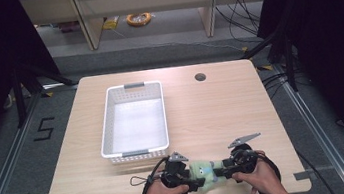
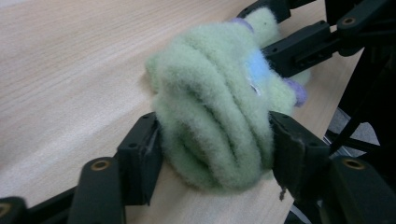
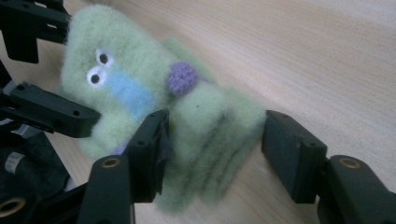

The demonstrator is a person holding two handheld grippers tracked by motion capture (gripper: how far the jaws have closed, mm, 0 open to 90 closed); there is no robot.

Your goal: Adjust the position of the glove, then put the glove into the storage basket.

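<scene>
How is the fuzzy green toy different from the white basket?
The fuzzy green toy is soft and furry; the white basket is stiff, with little holes in its walls.
The toy is small; the basket is far bigger.
The toy sits between the left gripper and the right gripper at the near edge; the basket stands alone farther back, with nothing in it.
Both rest on the wooden table.
</scene>
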